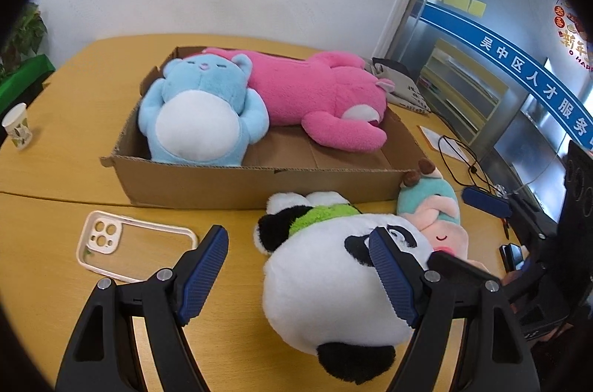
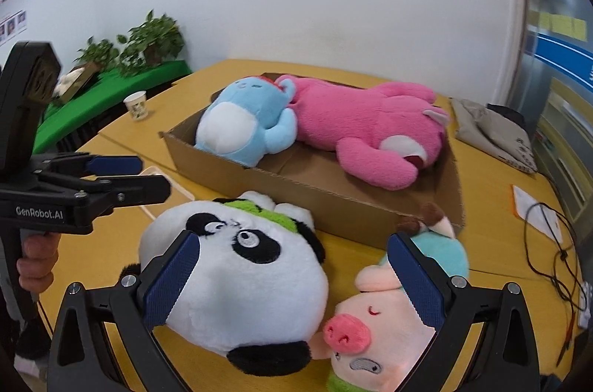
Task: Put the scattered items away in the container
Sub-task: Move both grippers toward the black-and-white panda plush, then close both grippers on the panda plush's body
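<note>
A panda plush (image 1: 333,284) (image 2: 244,284) lies on the yellow table (image 1: 48,210) in front of a shallow cardboard box (image 1: 259,186) (image 2: 281,182). A pink pig plush with a teal hood (image 1: 441,217) (image 2: 381,314) lies against its right side. My left gripper (image 1: 296,236) (image 2: 148,177) is open; its right finger overlaps the panda, its left finger is over bare table. My right gripper (image 2: 292,240) is open wide above both toys, with the panda's head between the fingers and the right finger over the pig. A blue plush (image 1: 200,117) (image 2: 241,121) and a pink plush (image 1: 318,91) (image 2: 370,128) lie inside the box.
A clear phone case (image 1: 133,243) lies on the table left of my left gripper. A paper cup (image 1: 16,127) (image 2: 137,105) stands far left. Black cables (image 1: 456,151) (image 2: 548,243) and a paper sheet lie at the right; a cloth bag (image 2: 493,132) sits behind the box.
</note>
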Demonstrator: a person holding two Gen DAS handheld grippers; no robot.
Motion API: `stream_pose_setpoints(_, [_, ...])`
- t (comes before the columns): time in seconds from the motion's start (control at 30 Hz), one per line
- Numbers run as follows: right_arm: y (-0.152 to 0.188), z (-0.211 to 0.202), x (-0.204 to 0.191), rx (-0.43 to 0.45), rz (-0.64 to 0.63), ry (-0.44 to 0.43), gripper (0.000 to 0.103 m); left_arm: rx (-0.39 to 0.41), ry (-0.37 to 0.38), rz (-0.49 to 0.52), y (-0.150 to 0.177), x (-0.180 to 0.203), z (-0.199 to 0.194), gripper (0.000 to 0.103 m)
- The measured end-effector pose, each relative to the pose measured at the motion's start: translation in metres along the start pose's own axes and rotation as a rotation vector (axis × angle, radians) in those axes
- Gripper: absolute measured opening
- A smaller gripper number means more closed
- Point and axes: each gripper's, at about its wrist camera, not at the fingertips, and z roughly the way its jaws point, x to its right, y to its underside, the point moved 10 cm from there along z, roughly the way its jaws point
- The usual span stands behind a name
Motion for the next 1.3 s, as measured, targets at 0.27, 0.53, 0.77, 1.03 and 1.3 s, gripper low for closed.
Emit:
stream_pose_setpoints(0.27, [0.007, 0.034, -0.009, -0.053, -0.011, -0.104, 0.103, -0.097, 0.061, -0.068, 0.02, -0.009, 0.028, 0.078])
stream_pose_setpoints(0.53, [0.025, 0.043, -0.027, -0.122, 0.029, -0.233, 0.103, -0.122, 0.112, -0.091, 0.029, -0.018, 0.034, 0.085])
stream_pose_setpoints(0.77, [0.049, 0.032, -0.078, -0.106, -0.13, -0.308, 0.103, -0.149, 0.218, -0.097, 0.047, -0.019, 0.03, 0.086])
stream_pose_setpoints(1.03, [0.064, 0.022, -0.075, -0.087, -0.136, -0.335, 0.103, -0.206, 0.445, -0.17, 0.069, -0.004, 0.03, 0.088])
stream_pose_setpoints(1.3, [0.073, 0.019, -0.073, -0.081, -0.12, -0.331, 0.103, -0.206, 0.493, -0.166, 0.068, 0.007, 0.032, 0.073])
